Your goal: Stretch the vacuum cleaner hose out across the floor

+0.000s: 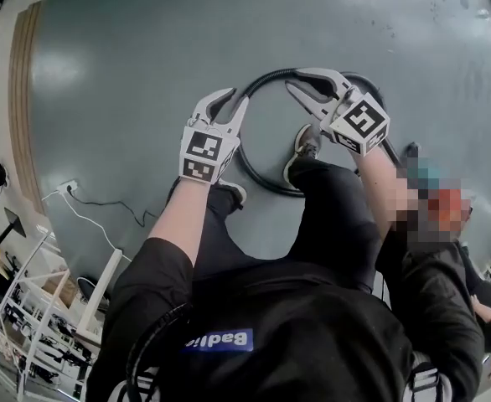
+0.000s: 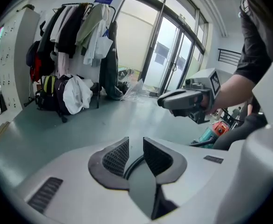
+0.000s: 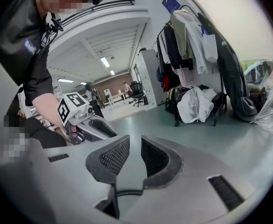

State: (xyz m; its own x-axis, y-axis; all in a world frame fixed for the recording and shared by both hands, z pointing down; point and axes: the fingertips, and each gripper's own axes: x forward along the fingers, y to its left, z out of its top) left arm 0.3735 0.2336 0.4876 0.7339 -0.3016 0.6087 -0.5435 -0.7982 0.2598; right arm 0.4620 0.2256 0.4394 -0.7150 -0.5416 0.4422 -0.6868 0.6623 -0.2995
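Black, ribbed and curled in a loose ring on the grey-green floor: vacuum cleaner hose, directly under and just ahead of both pairs of jaws, looping round one of the person's shoes. Not stretched at all yet, to judge from that ring.

Left gripper: jaws parted by a narrow gap, pads bare, clamped on nothing. Through that gap, a dark curve of hose on the floor below the jaws, near but not touched as far as can be seen.

Right gripper: same narrow gap, pads likewise free. Beneath the jaws, a short ribbed run of hose, lower than the pads rather than between them.

Both sets of tips angled down toward the ring, each over a different stretch of it.

Off to the right of the left jaws, past the right gripper: a teal and orange machine, probably the vacuum cleaner itself, partly hidden.

Progress, as a judgement: none of the real work done. Hose uncaught and fully coiled. Left to do: close each pair of jaws on the hose at separate spots, draw those spots apart, and lay the whole length out straight across the open floor ahead of the jaws.
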